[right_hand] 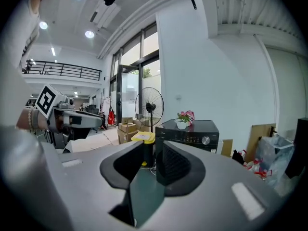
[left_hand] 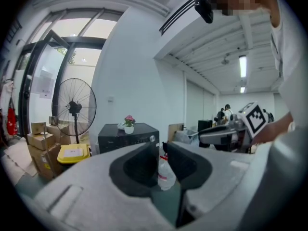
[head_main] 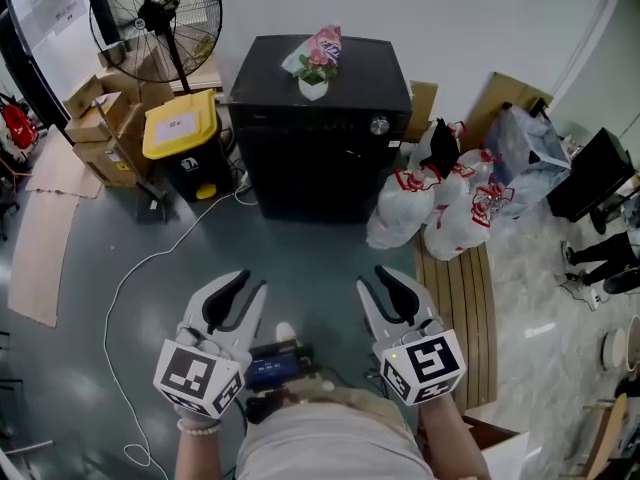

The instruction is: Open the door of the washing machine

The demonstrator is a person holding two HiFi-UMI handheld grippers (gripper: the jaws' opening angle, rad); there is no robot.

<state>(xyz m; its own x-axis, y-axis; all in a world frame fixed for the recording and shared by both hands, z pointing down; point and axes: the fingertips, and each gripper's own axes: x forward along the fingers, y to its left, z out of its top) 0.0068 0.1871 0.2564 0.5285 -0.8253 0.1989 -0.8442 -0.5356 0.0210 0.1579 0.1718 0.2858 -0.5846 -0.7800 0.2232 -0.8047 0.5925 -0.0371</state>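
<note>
One washing machine [head_main: 320,138] stands upright, front facing me; my two tongs, left gripper [head_main: 248,284] and right gripper [head_main: 375,280], stand open, empty.

flowerpot [head_main: 313,87] on washing machine [head_main: 310,158], fan [head_main: 158,15] left, bags [head_main: 432,213] right

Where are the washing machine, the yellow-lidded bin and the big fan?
Washing machine [head_main: 300,168]: head view, its dark front face.
Yellow-lidded bin [head_main: 180,125]: head view, its lid.
Fan [head_main: 157,10]: head view, its central hub.
</note>
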